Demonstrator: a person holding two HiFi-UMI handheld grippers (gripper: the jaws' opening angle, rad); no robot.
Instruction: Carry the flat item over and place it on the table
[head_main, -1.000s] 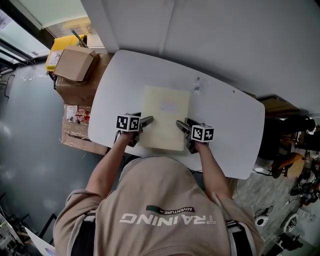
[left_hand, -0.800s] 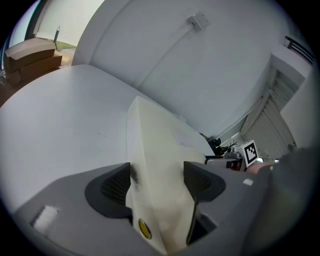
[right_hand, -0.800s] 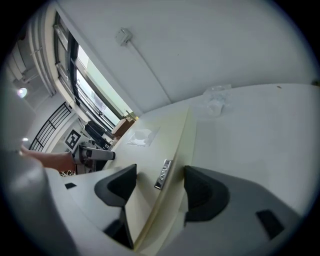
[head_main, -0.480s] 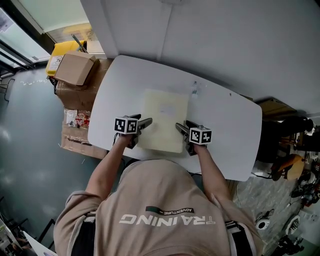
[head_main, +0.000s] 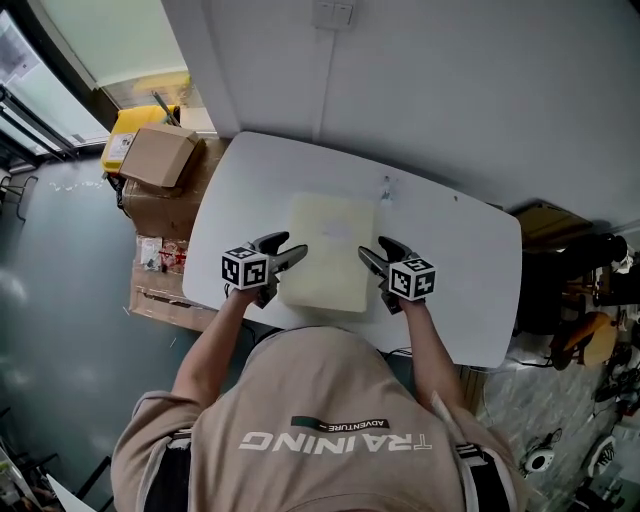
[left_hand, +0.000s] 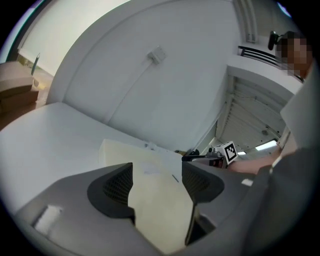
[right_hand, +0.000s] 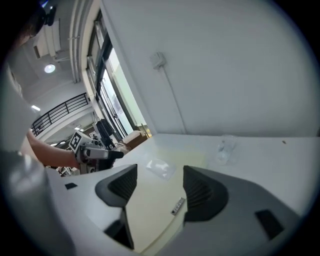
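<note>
The person in the tan shirt (head_main: 320, 420) is leaning over the near edge of the bench (head_main: 460, 270), holding both forearms forward and slightly spread, the left forearm (head_main: 205, 350) angling in from the left and the right forearm (head_main: 432, 345) from the right. The left tool (head_main: 283, 250) is pointing inward at the near left side of the flat item (head_main: 328, 255), with its jaws standing wide apart; its own view is showing the pale yellow surface filling the gap between the pads, which are not clamping on it. The right tool (head_main: 377, 252) is mirroring that pose at the near right side, jaws likewise spread wide with the item's surface showing between them. The flat item is lying on the white bench, its near edge close to the bench's near edge, a clear rectangular patch (head_main: 337, 228) sitting on its far half. Just beyond its far right corner a small clear object (head_main: 385, 187) is resting on the bench. Cardboard boxes (head_main: 155, 160) are standing off the bench's left end, and a wall outlet (head_main: 332, 12) is sitting on the wall behind.
</note>
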